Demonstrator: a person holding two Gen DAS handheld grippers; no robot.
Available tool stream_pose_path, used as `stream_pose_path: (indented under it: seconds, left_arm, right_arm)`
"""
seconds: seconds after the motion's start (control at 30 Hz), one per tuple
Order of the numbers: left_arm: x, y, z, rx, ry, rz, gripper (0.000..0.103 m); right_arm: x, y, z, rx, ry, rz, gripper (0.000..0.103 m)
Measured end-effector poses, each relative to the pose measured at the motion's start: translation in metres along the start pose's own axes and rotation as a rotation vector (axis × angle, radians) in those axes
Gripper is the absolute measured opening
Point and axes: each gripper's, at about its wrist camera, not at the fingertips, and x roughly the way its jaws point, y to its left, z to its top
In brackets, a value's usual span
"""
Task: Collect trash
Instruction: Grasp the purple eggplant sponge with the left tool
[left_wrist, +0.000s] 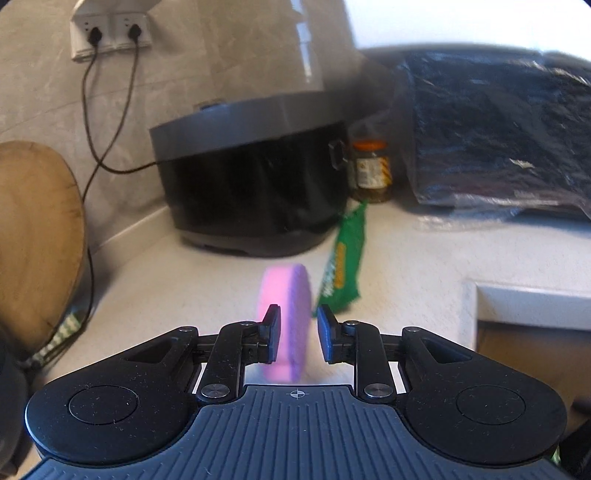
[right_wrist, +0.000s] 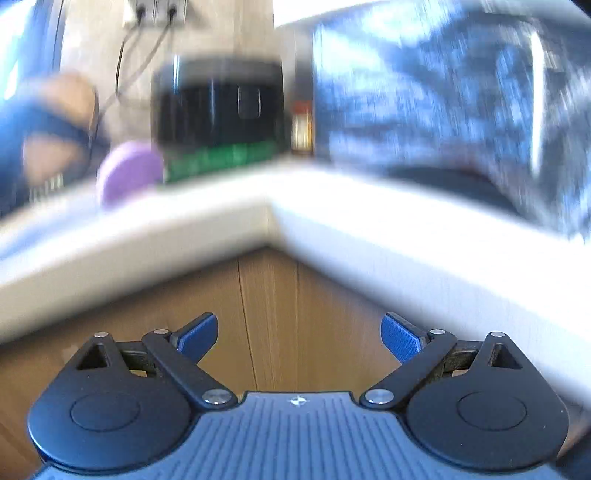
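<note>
One pink disc stood between the fingers of the left hand-held gripper (left_wrist: 297, 334).

The pink disc (left_wrist: 286, 325) stood on edge above the surface (left_wrist: 406, 254), touching one pad, a slim gap at the other; whether it was pinched I cannot tell. One green wrapper (left_wrist: 341, 266) lay beside one black cooker (left_wrist: 255, 181). The right hand-held gripper (right_wrist: 299, 338) was spread wide, empty.

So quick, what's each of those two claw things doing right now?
Left gripper: around the round pink sponge disc, left pad touching, right pad just off it; grip cannot be told.
Right gripper: open, empty.
</note>
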Motion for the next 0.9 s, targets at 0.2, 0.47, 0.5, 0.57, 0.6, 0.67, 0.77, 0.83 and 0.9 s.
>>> stream_pose_path:
  seconds: [0.2, 0.47, 0.5, 0.57, 0.6, 0.67, 0.77, 0.83, 0.9]
  left_arm:
    - [0.031, 0.014, 0.014, -0.014, 0.077, -0.056, 0.026]
    - [0.063, 0.013, 0.018, 0.060, 0.048, 0.011, 0.026]
    - [0.065, 0.014, 0.018, 0.053, 0.044, 0.001, 0.026]
    - [0.068, 0.017, 0.018, 0.047, 0.032, -0.035, 0.026]
    - [0.068, 0.017, 0.017, 0.041, 0.024, -0.073, 0.026]
    - [0.072, 0.020, 0.016, 0.023, 0.042, -0.208, 0.029]
    - [0.079, 0.013, 0.009, 0.029, 0.083, -0.278, 0.031]
    - [0.077, 0.007, 0.007, 0.073, 0.062, -0.246, 0.030]
    - [0.074, 0.007, 0.009, 0.069, 0.056, -0.278, 0.030]
  right_arm:
    - [0.012, 0.031, 0.086, 0.061, -0.033, 0.076, 0.096]
    - [0.044, 0.063, 0.107, 0.067, 0.000, 0.120, 0.096]
    - [0.046, 0.064, 0.103, 0.073, 0.012, 0.125, 0.096]
    - [0.048, 0.065, 0.096, 0.075, 0.035, 0.127, 0.096]
    - [0.051, 0.065, 0.094, 0.072, 0.044, 0.121, 0.096]
    - [0.054, 0.065, 0.091, 0.072, 0.059, 0.104, 0.096]
    - [0.057, 0.061, 0.087, 0.087, 0.072, 0.097, 0.096]
    - [0.056, 0.059, 0.084, 0.094, 0.071, 0.093, 0.096]
    - [0.055, 0.058, 0.082, 0.092, 0.071, 0.093, 0.096]
